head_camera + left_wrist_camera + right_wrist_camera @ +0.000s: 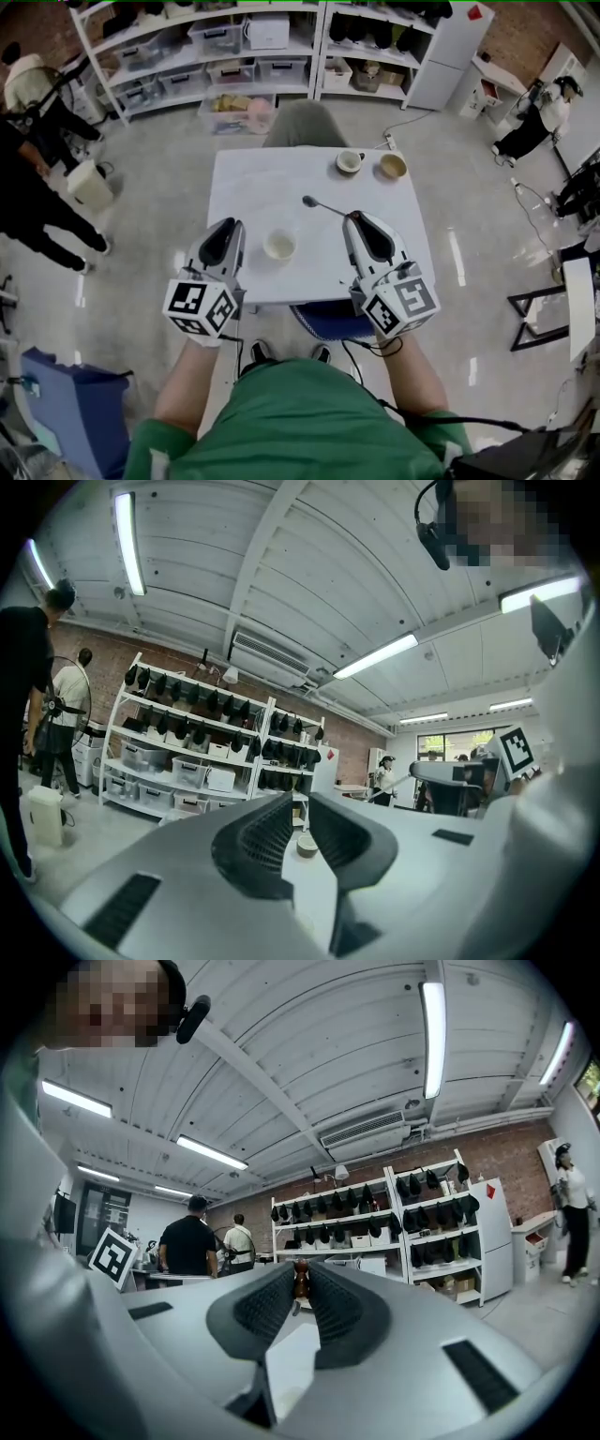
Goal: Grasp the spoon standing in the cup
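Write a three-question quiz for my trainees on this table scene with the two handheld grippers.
1. True or false: the slim long-handled spoon stands in the pale round cup.
2. Multiple choice: what is between the jaws of the left gripper? A. the spoon; B. the cup; C. nothing.
3. Short answer: how many small round bowls, one pale with a dark inside and one tan, stand at the far edge of the white square table?

Key
1. False: the right gripper is shut on the spoon's handle, and the spoon is apart from the cup.
2. C: its jaws stand apart and empty.
3. Two.
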